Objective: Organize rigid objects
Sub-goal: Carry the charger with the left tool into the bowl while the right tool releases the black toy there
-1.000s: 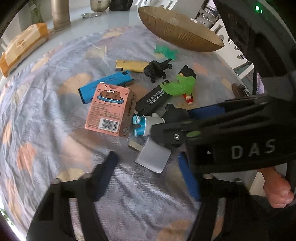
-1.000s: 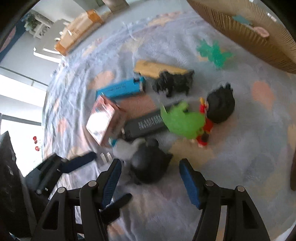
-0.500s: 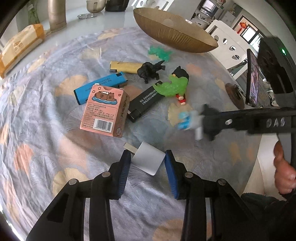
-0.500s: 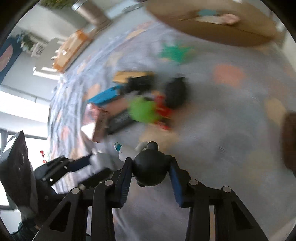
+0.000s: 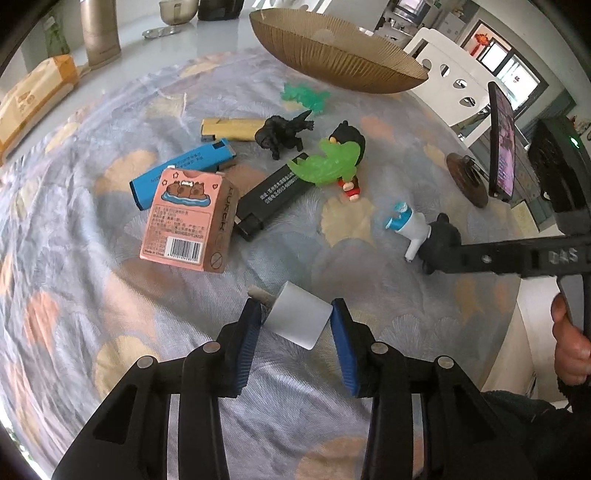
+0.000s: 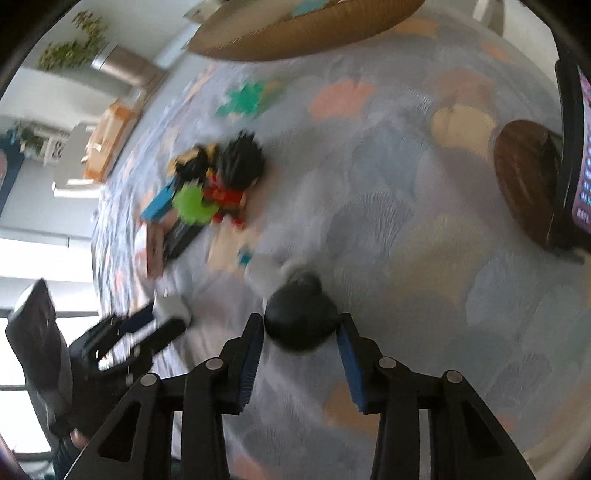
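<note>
My left gripper point(image 5: 295, 321) is shut on a small grey-white block point(image 5: 297, 320) low over the patterned cloth. My right gripper point(image 6: 300, 330) is shut on the black round head of a toy figure point(image 6: 299, 325) with a white body and blue feet; the left wrist view shows that figure point(image 5: 424, 232) held above the cloth at the right. A pink carton point(image 5: 186, 218), blue lighter point(image 5: 183, 170), black lighter point(image 5: 271, 195), yellow lighter point(image 5: 229, 127), black animal toy point(image 5: 282, 133), green dinosaur toy point(image 5: 328, 162) and a black-haired doll point(image 5: 349, 138) lie in a cluster.
A large tan ribbed bowl point(image 5: 332, 55) stands at the back. A teal star-shaped toy point(image 5: 304, 94) lies before it. A phone on a brown round stand point(image 5: 498, 147) is at the right. A metal flask point(image 5: 99, 29) and an orange packet point(image 5: 33, 96) stand at the back left.
My right gripper closed on the black-headed figure, lifted it out of the cluster and carried it right. My left gripper closed on the grey-white block.
</note>
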{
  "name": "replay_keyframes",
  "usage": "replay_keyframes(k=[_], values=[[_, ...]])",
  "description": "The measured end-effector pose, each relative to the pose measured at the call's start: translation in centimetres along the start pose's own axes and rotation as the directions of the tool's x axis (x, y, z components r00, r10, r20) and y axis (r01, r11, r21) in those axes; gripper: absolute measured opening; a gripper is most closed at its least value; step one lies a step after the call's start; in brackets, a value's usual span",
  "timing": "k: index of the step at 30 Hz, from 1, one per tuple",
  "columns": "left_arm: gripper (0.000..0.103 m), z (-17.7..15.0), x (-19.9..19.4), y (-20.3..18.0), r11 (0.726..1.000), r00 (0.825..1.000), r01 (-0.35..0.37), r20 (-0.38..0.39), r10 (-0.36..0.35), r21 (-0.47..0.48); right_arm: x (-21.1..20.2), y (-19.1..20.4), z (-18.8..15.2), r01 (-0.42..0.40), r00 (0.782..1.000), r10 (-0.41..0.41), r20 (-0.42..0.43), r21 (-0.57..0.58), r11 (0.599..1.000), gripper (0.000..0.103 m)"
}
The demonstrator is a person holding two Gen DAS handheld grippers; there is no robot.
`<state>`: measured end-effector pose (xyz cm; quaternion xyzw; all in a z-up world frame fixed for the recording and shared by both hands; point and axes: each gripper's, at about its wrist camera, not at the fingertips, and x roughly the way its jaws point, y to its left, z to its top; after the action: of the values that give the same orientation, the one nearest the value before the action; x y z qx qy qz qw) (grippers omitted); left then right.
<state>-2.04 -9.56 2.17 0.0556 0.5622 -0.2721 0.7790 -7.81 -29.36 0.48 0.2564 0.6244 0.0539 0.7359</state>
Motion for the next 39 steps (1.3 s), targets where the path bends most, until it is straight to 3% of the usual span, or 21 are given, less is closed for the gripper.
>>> replay_keyframes(k=[2, 7, 10, 12, 13, 14, 15, 21, 25, 27, 32, 35, 39], values=[[0.038, -0.1, 0.1, 0.0, 1.000, 1.000, 0.002, 0.000, -0.002, -0.004, -0.7, -0.4, -0.5, 0.024, 0.999, -0.023, 0.026, -0.010, 1.000, 0.065], [0.049, -0.2, 0.3, -0.6, 1.000, 1.000, -0.005, -0.001, 0.005, 0.003, -1.3, 0.1, 0.0, 0.071, 0.996, -0.067, 0.058, -0.062, 0.996, 0.066], [0.049, -0.3, 0.5, -1.4, 0.999, 0.999, -0.035, 0.001, 0.035, 0.029, 0.0, 2.1, 0.7, 0.096, 0.995, -0.092, 0.036, -0.133, 0.986, 0.066], [0.047, -0.3, 0.6, -1.8, 0.997, 0.998, -0.056, 0.008, 0.056, 0.046, 0.9, 3.2, 0.9, 0.169, 0.986, -0.163, 0.045, -0.175, 0.970, 0.066], [0.035, -0.3, 0.6, -2.0, 0.996, 0.997, -0.075, 0.016, 0.074, 0.057, 1.4, 3.7, 0.9, 0.209, 0.978, -0.201, 0.064, -0.194, 0.958, 0.066], [0.035, -0.2, 0.6, -2.1, 0.995, 0.997, -0.076, 0.016, 0.075, 0.065, 1.7, 4.0, 1.0, 0.228, 0.973, -0.217, 0.075, -0.198, 0.953, 0.061], [0.035, -0.1, 0.5, -2.2, 0.996, 0.998, -0.068, 0.013, 0.067, 0.064, 2.0, 4.1, 1.0, 0.236, 0.971, -0.226, 0.074, -0.198, 0.951, 0.044], [0.035, 1.6, -2.3, -2.6, 0.997, 0.997, -0.032, 0.075, 0.027, 0.070, 0.3, 4.9, 0.6, 0.178, 0.982, -0.158, 0.102, -0.231, 0.957, 0.042], [0.035, 5.5, -5.7, -3.6, 0.994, 0.986, -0.012, 0.165, -0.007, 0.108, -4.2, 5.7, 2.1, 0.171, 0.972, -0.127, 0.196, -0.231, 0.958, 0.042], [0.035, 8.7, -8.2, -4.5, 0.989, 0.970, -0.009, 0.242, -0.027, 0.148, -6.9, 5.9, 3.3, 0.174, 0.959, -0.114, 0.260, -0.222, 0.959, 0.042], [0.035, 15.9, -11.9, -6.7, 0.975, 0.923, -0.010, 0.377, -0.075, 0.220, -13.8, 6.4, 8.2, 0.198, 0.888, -0.111, 0.445, -0.153, 0.968, 0.042], [0.035, 19.4, -12.1, -7.7, 0.969, 0.906, -0.008, 0.411, -0.098, 0.248, -15.4, 5.6, 11.1, 0.186, 0.865, -0.123, 0.487, -0.083, 0.979, 0.042], [0.035, 22.3, -9.1, -8.2, 0.967, 0.923, -0.010, 0.375, -0.090, 0.255, -14.4, 4.6, 13.7, 0.197, 0.869, -0.169, 0.465, -0.011, 0.980, 0.042]])
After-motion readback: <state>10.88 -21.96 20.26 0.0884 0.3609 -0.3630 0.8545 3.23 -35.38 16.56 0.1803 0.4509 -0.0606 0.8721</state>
